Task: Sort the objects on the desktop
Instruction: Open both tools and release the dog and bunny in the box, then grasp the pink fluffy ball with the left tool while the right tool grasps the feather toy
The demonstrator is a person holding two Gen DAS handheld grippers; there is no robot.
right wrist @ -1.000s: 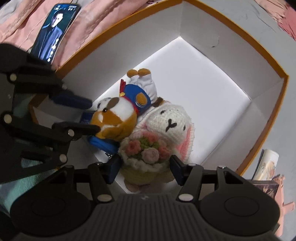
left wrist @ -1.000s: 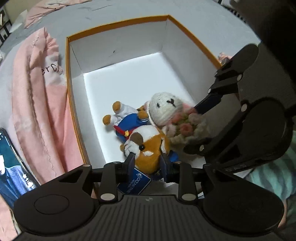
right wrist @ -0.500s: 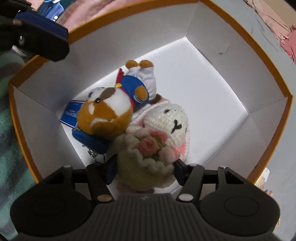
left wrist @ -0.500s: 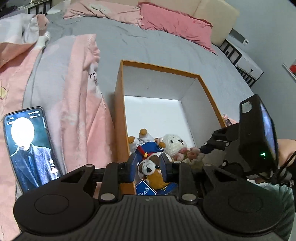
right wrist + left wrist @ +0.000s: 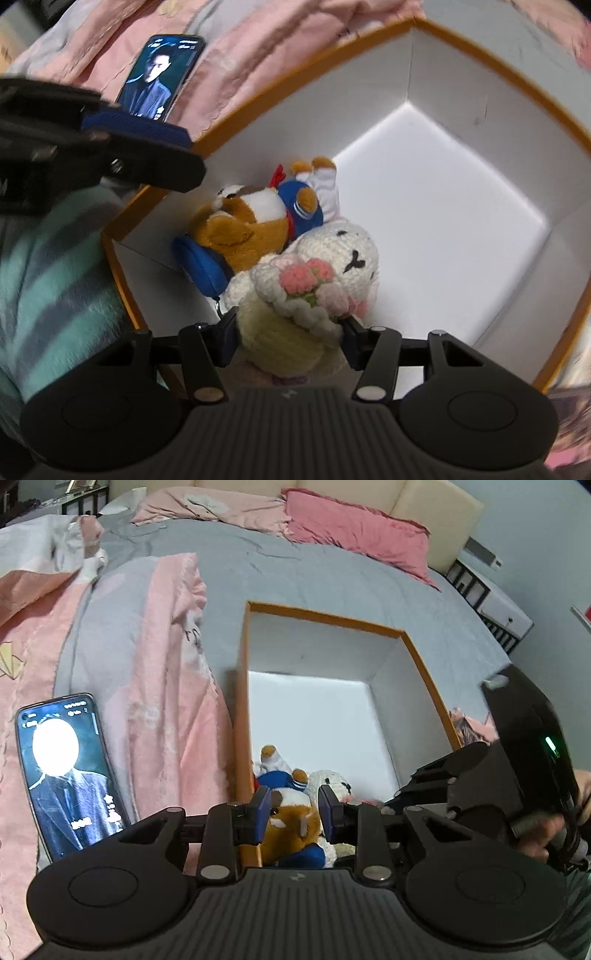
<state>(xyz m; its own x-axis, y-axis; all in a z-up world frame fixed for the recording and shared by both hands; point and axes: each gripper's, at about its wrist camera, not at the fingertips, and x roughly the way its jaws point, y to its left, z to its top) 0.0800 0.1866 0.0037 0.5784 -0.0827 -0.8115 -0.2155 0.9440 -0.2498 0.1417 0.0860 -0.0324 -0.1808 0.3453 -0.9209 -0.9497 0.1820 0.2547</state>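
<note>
Low in the right wrist view, our right gripper (image 5: 290,341) is closing its jaws around the crocheted bunny (image 5: 314,280) inside the orange-rimmed box (image 5: 498,70). Our left gripper (image 5: 294,818) hangs above the plush dog (image 5: 291,829), jaws spread and empty.

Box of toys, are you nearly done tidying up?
Partly. The brown dog and the white bunny already lie in the orange box. The right gripper is closing on the bunny, which sits between its jaws; the left gripper hangs empty near the box. The phone lies outside on the pink blanket, so maybe more sorting remains.
</note>
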